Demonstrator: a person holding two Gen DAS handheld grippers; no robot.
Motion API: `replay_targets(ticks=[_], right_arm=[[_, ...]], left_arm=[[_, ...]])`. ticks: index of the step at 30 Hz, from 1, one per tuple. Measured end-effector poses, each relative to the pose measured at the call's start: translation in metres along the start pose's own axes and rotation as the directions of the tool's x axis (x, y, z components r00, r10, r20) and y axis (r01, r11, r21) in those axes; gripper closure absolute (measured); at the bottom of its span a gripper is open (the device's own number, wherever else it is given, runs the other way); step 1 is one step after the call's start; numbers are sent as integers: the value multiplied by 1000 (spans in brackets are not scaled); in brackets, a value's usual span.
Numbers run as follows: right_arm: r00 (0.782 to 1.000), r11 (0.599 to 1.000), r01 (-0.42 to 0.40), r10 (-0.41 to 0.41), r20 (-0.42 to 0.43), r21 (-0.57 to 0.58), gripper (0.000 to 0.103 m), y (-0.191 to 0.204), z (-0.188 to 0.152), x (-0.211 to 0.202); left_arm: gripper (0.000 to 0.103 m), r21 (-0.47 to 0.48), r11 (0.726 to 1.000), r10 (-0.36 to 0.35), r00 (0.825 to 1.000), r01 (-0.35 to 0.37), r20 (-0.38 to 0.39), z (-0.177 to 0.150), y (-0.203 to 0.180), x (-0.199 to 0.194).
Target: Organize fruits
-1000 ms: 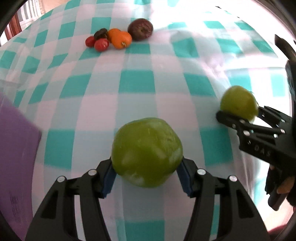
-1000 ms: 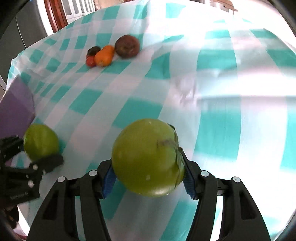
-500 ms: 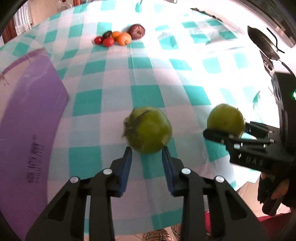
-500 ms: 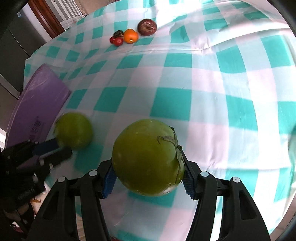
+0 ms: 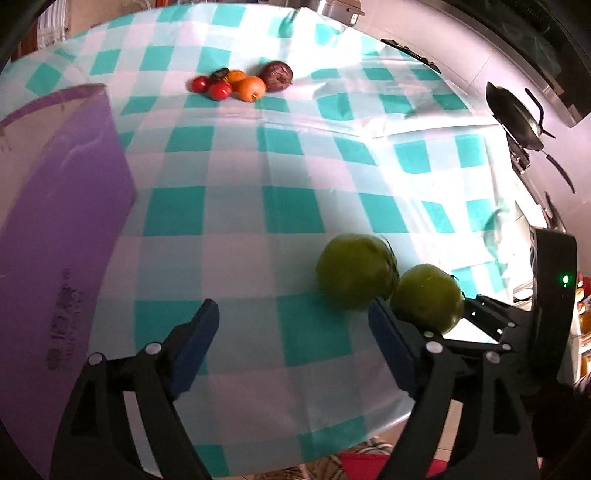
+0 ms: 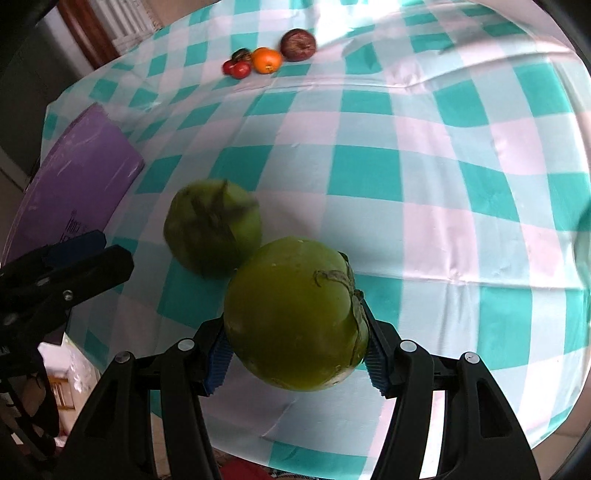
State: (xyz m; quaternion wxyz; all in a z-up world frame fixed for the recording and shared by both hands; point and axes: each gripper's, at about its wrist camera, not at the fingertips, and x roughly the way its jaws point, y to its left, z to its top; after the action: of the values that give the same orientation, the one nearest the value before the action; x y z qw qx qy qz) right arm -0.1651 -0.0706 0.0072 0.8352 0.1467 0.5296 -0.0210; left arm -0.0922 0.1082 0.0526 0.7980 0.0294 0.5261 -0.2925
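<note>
Since a second ago the left gripper (image 5: 291,347) has let go of its green tomato (image 5: 355,276), which now sits on the checked tablecloth (image 5: 236,206) near the front edge, and its fingers stand wide apart and empty. The right gripper (image 6: 295,354) is clamped on the second green tomato (image 6: 295,314), just beside the first; I would lower it gently alongside, so neither rolls off the edge

You're in a home kitchen — a table under a teal-and-white checked tablecloth (image 5: 236,218), fruit (image 5: 243,83) heaped near its far edge, a purple cutting board (image 5: 55,206) along its left edge. Beyond the tabletop's right edge a black pan (image 5: 517,114) sits on a stove; wooden furniture (image 6: 88,33) stands behind.
</note>
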Motion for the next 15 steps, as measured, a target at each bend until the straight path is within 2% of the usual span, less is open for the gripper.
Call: replay_targets(ticks=[3,6,9,13,15], right_arm=[[1000,1000,9,-10,13,18,44,-15,0,-3],[1000,1000,16,-15,10,-20,44,-16,1,-3],[1000,999,7,-7,1,-40,44,-20,3,-2],[1000,999,14,-14,-8,-45,44,-35,6,-5],[1000,997,23,-24,-11,-74,44,-39,6,-5]], left_arm=[[20,3,998,-57,998,57,-34,6,-10,12],[20,18,995,-92,994,93,-59,7,-22,22],[20,30,996,-82,993,85,-81,11,-36,39],[19,30,990,-135,982,141,-132,8,-48,59],[18,26,987,-152,981,156,-125,4,-49,63]])
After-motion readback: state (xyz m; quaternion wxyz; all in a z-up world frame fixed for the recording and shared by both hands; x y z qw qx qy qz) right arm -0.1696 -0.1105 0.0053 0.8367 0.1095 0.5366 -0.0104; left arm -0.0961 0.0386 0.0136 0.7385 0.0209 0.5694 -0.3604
